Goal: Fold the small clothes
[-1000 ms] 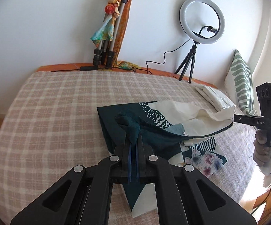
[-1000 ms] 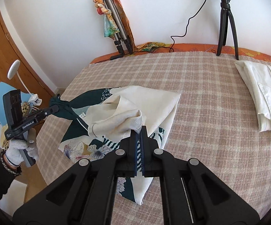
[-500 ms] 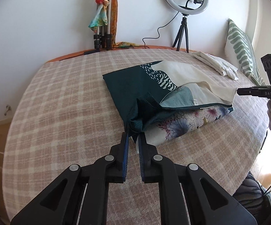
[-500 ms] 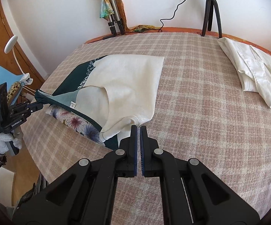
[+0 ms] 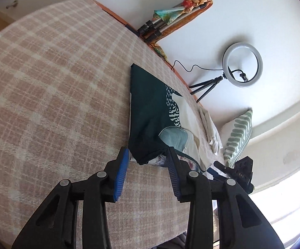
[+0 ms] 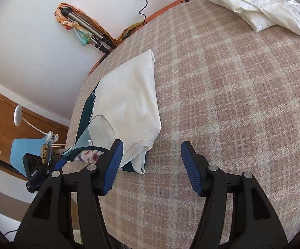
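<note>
A folded garment, dark teal and cream with a floral part, lies flat on the checked bedspread (image 5: 46, 87). In the left wrist view the garment (image 5: 150, 112) has its near teal corner just in front of my open left gripper (image 5: 148, 155), between the fingertips. In the right wrist view its cream side (image 6: 129, 95) lies ahead and left of my open right gripper (image 6: 152, 151), whose left finger (image 6: 116, 153) is beside the near cream corner. Both grippers hold nothing.
A folded white shirt (image 6: 264, 2) lies at the far right of the bed. A ring light on a tripod (image 5: 241, 68), folded tripods with scarves (image 5: 170, 16) and a green-striped pillow (image 5: 237, 134) stand along the wall. The bed edge is close below both grippers.
Both grippers have opened and let go of the garment, which now lies folded flat. Both have drawn back to the near edge and tilted.
</note>
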The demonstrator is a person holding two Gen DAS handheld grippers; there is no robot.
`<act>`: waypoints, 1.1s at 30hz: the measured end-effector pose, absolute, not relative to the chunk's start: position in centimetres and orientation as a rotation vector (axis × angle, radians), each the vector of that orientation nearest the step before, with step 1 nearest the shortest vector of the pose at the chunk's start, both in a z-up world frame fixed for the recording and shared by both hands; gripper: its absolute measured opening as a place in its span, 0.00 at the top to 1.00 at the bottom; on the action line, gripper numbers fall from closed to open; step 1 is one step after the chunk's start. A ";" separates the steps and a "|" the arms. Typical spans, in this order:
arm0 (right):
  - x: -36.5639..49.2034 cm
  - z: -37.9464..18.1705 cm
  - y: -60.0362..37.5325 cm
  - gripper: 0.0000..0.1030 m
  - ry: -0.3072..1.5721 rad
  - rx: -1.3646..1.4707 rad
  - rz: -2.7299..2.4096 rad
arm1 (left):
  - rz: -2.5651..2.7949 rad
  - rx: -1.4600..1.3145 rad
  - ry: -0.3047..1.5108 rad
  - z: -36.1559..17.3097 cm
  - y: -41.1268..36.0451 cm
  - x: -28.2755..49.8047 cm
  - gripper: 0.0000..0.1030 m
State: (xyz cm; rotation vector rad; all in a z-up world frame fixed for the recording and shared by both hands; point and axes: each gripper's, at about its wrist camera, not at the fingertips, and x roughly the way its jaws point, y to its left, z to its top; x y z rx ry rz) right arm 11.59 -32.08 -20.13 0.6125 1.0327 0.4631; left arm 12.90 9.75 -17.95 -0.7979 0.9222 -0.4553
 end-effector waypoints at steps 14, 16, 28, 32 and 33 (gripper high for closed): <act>12.3 -20.1 -29.5 0.89 1.051 0.669 0.544 | -0.461 -0.742 0.987 -18.1 7.2 13.3 0.96; 12.0 -19.1 -29.1 0.91 1.034 0.685 0.563 | -0.453 -0.730 0.964 -17.4 7.5 13.5 0.97; 9.6 -19.5 -29.4 0.94 1.055 0.756 0.529 | -0.450 -0.619 1.002 -19.1 7.3 12.5 0.97; 9.4 -20.6 -29.9 0.94 1.078 0.734 0.503 | -0.425 -0.531 1.001 -18.9 7.0 12.3 0.97; 9.3 -20.4 -29.9 0.94 1.073 0.711 0.504 | -0.423 -0.514 0.997 -18.7 7.0 12.2 0.97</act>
